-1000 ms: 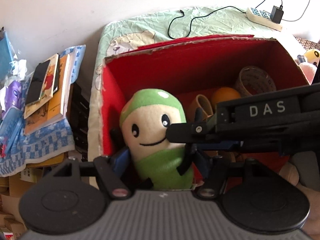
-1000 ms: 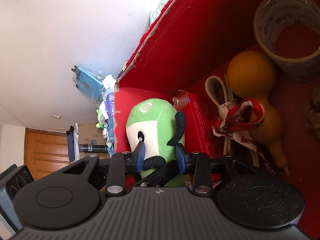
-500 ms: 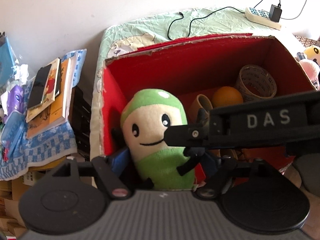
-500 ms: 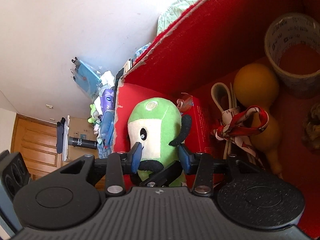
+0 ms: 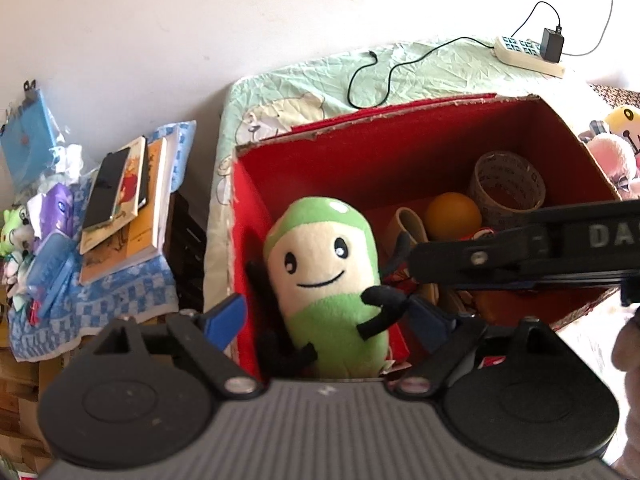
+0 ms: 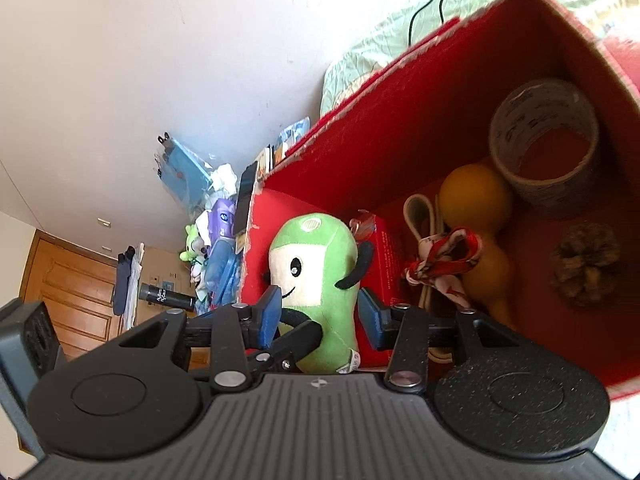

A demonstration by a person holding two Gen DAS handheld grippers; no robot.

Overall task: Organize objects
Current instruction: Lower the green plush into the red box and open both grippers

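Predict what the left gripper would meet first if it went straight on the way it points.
Most likely the green and cream plush toy between the left gripper open fingers; depth is unclear.

On the black body of my right gripper, which crosses the left wrist view, I read the white capitals "DA" at the picture's right edge; the rest is cut off. The tape roll in the red box carries dark print round its outside, too small for me to read. The red carton beside the green plush has fine lettering I cannot make out. A black tube in the right wrist view bears white writing, unclear.
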